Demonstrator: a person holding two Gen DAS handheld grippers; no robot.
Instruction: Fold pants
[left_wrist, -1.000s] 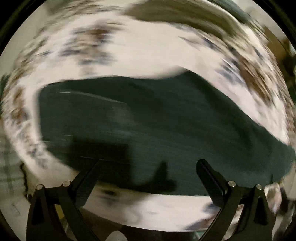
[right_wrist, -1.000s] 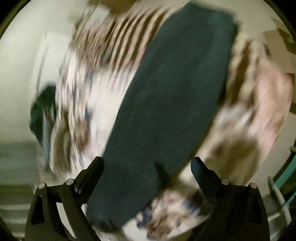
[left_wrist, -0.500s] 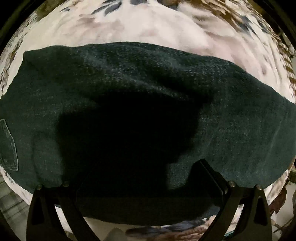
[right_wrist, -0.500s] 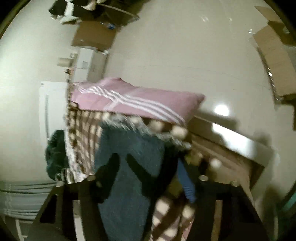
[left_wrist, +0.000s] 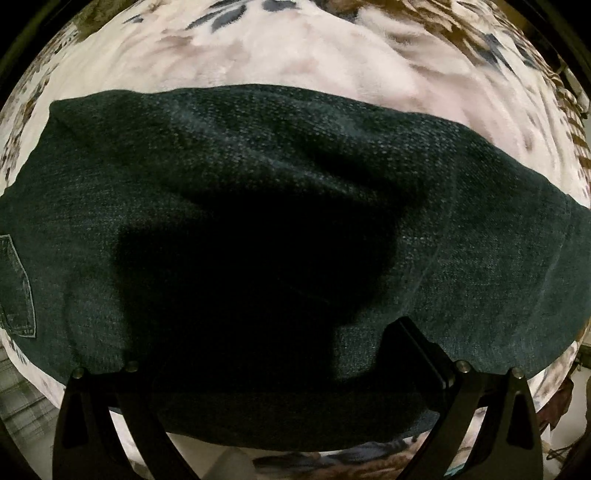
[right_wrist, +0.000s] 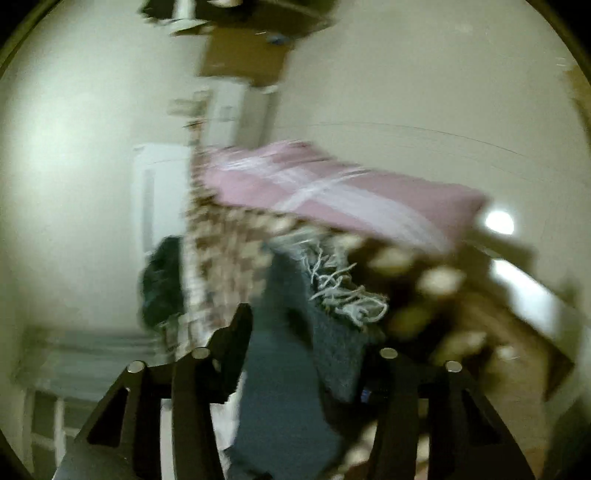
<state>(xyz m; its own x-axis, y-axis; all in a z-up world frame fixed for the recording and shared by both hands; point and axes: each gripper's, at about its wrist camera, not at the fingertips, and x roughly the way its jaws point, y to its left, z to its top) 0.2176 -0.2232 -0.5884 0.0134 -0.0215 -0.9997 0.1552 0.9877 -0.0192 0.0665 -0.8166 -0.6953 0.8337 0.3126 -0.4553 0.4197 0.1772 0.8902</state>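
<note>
One floral blanket (left_wrist: 295, 55) lies under dark pants (left_wrist: 295, 166); pale floor (right_wrist: 406, 74) beyond.

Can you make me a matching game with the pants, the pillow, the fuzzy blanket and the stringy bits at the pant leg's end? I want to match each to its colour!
Things:
1. pants
2. pillow
3. blanket
4. frayed hem threads

Colours:
A. pink with white stripes
B. dark blue denim
C. pale whitish strings
D. cream with brown and blue leafy patches

Pairs: 1-B, 2-A, 3-D, 4-C
</note>
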